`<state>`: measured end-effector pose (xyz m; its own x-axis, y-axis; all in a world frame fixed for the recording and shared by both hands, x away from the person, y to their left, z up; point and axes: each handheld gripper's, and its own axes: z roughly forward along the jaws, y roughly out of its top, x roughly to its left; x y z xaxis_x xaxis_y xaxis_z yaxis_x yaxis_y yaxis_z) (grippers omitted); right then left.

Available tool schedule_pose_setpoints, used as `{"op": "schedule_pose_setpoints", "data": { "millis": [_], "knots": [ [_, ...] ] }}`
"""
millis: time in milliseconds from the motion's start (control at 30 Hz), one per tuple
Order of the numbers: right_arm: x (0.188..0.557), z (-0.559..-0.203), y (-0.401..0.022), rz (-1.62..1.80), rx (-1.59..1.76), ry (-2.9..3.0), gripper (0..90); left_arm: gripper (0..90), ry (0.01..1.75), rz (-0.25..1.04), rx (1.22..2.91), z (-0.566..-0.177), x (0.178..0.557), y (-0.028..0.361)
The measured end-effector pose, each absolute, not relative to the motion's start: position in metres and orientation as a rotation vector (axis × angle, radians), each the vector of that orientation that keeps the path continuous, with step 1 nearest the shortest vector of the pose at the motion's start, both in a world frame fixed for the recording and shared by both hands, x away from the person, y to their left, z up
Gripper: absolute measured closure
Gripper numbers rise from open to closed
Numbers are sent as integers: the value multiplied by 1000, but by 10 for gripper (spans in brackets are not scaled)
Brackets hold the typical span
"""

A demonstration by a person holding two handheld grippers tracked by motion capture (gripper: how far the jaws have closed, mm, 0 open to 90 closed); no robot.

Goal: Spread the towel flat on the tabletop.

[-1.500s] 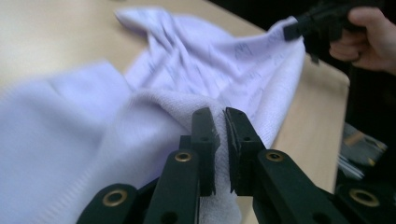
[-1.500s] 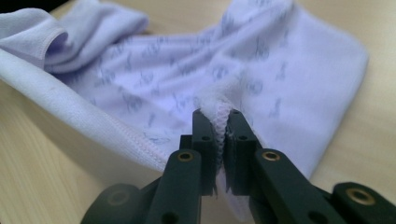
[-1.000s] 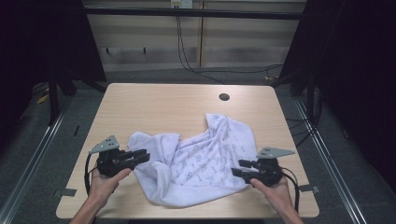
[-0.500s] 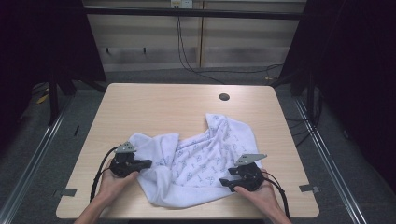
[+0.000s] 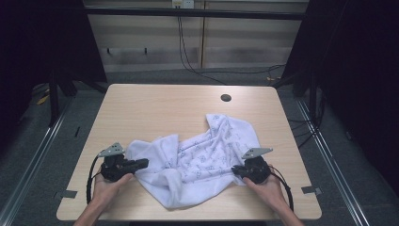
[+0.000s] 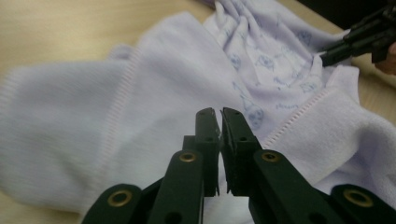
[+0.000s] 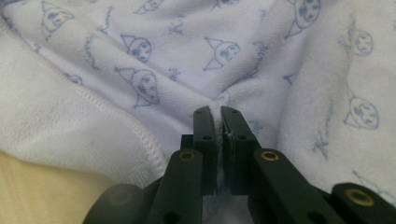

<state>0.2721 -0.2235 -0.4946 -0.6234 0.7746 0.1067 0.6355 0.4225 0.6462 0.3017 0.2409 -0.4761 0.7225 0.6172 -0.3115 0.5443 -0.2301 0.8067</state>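
Tabletop (image 5: pixel 155 106): light wood, one dark round hole near the far edge right of centre. Bare across its far half.

Towel (image 5: pixel 197 160): white terry with a pale blue print and ribbed hem bands, lying crumpled on the near half of the tabletop, between my two hands. Its heap reads much the same as a second ago; what has changed is my grippers. Both have come in from the outer sides and a little nearer to me, so that each now sits at a towel edge instead of beside it.

Left gripper (image 5: pixel 141 163): at the left edge of the towel. In the left gripper view its fingers (image 6: pixel 207 135) stand almost together over a plain white fold, with only a thin slit between them; I cannot tell whether any cloth is caught there.

Right gripper (image 5: pixel 235 170): at the near right edge of the towel. In the right gripper view its fingers (image 7: pixel 204 135) are closed on a pinch of printed cloth, which puckers toward the tips.

Meaning, as I judge it: the right hold looks made and the left one is about to be, so lifting or spreading the towel seems to be the step next in line.

Writing: the print repeats small cat-like faces with a cursive word beside each (image 7: pixel 176 29); the word is too small and soft to read. No brand tag seen
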Motion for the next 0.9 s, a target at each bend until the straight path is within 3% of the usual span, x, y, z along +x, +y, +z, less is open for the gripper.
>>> {"op": "schedule_pose_setpoints", "data": {
  "millis": [233,367,500,533,567,600,633,800,900],
  "knots": [
    [308,-498,-266,944,1332,2344,855,774,978,134,1885,-482,312,250],
    [317,-498,-280,886,1357,2282,851,675,1014,151,1880,-484,319,246],
    [305,-484,-274,982,1380,2264,688,572,938,105,1966,-493,327,223],
    [300,-479,-270,1019,1365,2252,653,574,935,102,1991,-495,326,219],
    [300,-479,-270,1019,1365,2252,653,665,935,102,1991,-495,326,219],
    [297,-474,-266,1059,1350,2247,624,665,918,107,2006,-495,325,217],
    [289,-466,-250,1146,1288,2288,596,845,884,82,2012,-494,323,217],
    [275,-456,-212,1242,1138,2386,565,864,849,25,2026,-490,311,217],
    [264,-448,-179,1277,1038,2430,526,864,813,-25,2048,-485,285,221]
  ]
}}
